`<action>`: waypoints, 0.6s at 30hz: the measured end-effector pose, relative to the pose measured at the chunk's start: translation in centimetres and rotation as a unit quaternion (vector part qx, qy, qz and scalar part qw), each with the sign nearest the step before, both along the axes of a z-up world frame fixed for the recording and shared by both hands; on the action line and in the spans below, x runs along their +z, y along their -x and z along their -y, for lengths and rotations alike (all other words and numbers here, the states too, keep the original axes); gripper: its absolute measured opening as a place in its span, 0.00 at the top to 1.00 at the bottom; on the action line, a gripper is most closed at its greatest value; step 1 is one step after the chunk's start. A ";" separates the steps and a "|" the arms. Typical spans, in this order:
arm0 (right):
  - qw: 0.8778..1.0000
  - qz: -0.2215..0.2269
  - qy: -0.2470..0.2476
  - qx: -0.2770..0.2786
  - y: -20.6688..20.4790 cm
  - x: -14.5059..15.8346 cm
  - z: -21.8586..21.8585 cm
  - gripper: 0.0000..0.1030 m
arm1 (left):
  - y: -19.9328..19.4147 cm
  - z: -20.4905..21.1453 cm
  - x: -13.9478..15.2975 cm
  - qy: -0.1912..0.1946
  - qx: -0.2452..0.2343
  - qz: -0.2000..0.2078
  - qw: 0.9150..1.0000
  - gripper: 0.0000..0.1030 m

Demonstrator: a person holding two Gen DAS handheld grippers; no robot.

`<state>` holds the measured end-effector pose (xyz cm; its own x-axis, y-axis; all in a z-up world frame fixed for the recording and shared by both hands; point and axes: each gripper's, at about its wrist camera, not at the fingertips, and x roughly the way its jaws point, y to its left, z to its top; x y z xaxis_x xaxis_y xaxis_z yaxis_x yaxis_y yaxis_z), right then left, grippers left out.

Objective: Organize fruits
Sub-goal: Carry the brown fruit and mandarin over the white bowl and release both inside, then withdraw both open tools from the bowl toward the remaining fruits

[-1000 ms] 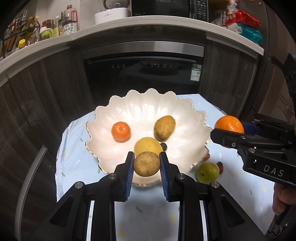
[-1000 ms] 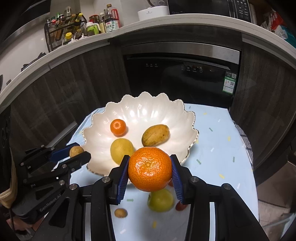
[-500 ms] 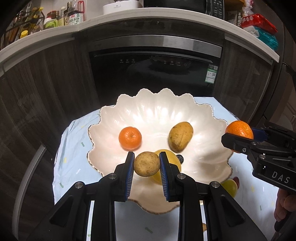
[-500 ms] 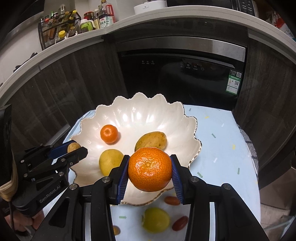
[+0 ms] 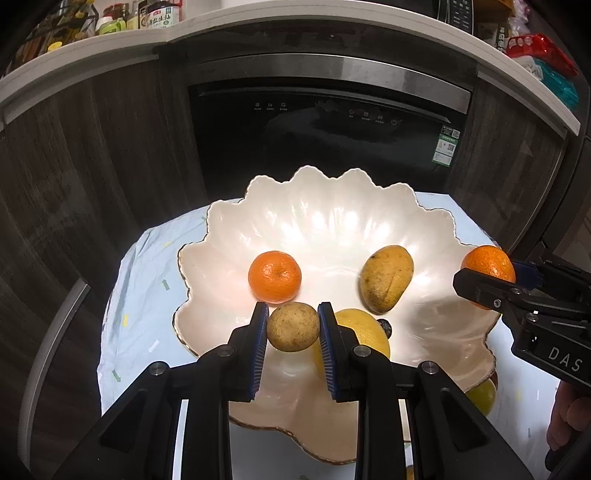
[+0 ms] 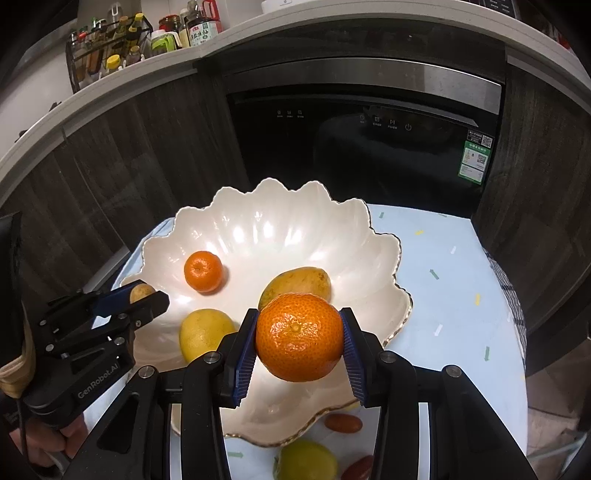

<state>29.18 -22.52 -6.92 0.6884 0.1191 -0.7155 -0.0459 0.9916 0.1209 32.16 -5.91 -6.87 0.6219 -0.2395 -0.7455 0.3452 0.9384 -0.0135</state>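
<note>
Fruit in both grips: my left gripper (image 5: pixel 293 326) clamps a small brown fruit (image 5: pixel 293 326), right gripper (image 6: pixel 298 347) clamps a mandarin (image 6: pixel 298 347), both over scalloped bowl (image 6: pixel 258 221).

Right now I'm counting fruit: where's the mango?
In the right wrist view, the mango lies inside the white bowl, right of the small tangerine, behind the held orange.

A black built-in appliance (image 5: pixel 328 147) is framed by dark wood cabinets (image 5: pixel 96 166) beneath a white countertop (image 6: pixel 369 26), where bottles (image 6: pixel 199 31) are lined.
</note>
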 end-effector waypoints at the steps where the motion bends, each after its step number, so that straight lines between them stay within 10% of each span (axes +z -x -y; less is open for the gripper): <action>1: 1.000 -0.002 0.000 0.000 -0.1 -0.1 0.0 0.58 | -0.1 0.0 -0.1 0.002 0.000 -0.003 1.000 0.73; 9: 1.000 -0.010 0.003 -0.001 -0.2 -0.4 0.0 0.56 | 0.1 -0.3 0.0 0.005 0.011 -0.002 1.000 0.50; 13: 1.000 0.002 0.006 -0.011 0.1 0.0 0.2 0.32 | 0.3 -0.4 0.1 0.004 0.018 -0.001 1.000 0.36; 18: 1.000 0.010 0.005 -0.016 0.5 0.7 0.3 0.27 | 0.9 -0.5 0.7 0.005 0.027 0.006 1.000 0.21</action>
<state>28.66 -22.83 -6.24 0.7067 0.0892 -0.7019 -0.0161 0.9938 0.1100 31.31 -5.40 -6.17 0.6436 -0.2129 -0.7351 0.2948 0.9554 -0.0186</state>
